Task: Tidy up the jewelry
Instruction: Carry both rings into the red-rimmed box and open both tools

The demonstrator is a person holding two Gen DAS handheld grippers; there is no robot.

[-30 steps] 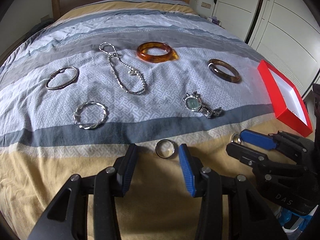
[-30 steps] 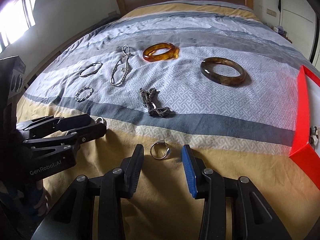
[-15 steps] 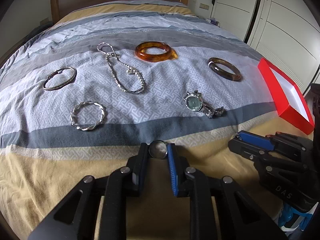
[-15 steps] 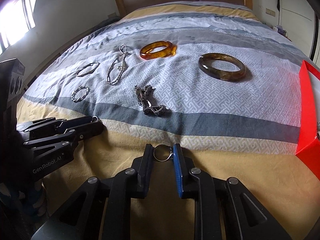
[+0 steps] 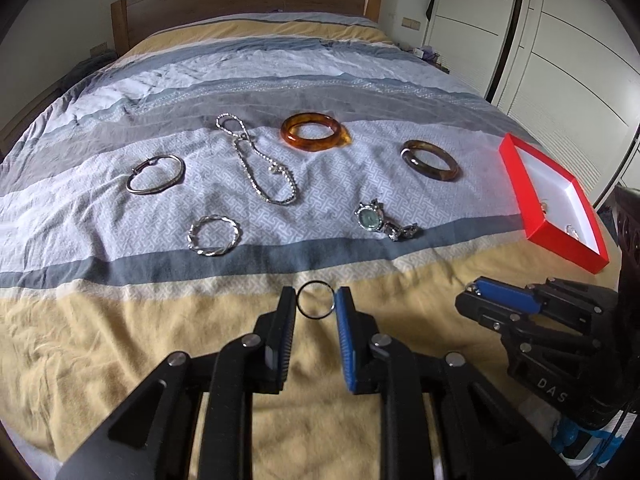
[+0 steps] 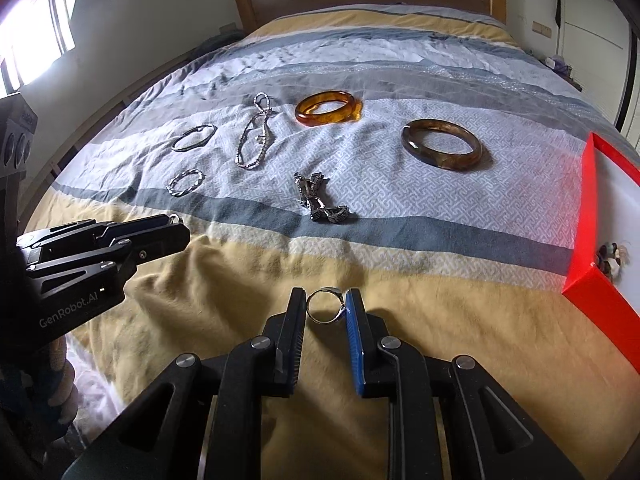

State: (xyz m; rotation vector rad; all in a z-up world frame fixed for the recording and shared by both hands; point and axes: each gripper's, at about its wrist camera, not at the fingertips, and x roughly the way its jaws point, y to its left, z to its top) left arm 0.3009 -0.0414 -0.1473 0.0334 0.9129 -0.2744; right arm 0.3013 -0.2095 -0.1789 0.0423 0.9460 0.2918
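Note:
My left gripper (image 5: 315, 301) is shut on a plain metal ring (image 5: 304, 309), held above the yellow part of the bedspread. My right gripper (image 6: 327, 307) is shut on a silver ring with a setting (image 6: 337, 314), also lifted off the bed. The left gripper also shows in the right wrist view (image 6: 160, 236), and the right one in the left wrist view (image 5: 500, 296). A red box with a white inside (image 5: 520, 184) lies on the bed's right side and holds a few small pieces (image 6: 610, 258).
On the bedspread lie an amber bangle (image 5: 314, 135), a dark brown bangle (image 5: 430, 160), a silver chain (image 5: 264, 168), a thin silver bangle (image 5: 156, 174), a twisted silver bangle (image 5: 214, 236) and a watch (image 5: 384, 224). White wardrobe doors (image 5: 560, 40) stand right.
Both grippers closed on their rings and lifted them off the bedspread. Both cameras have risen, so the jewelry looks farther below.

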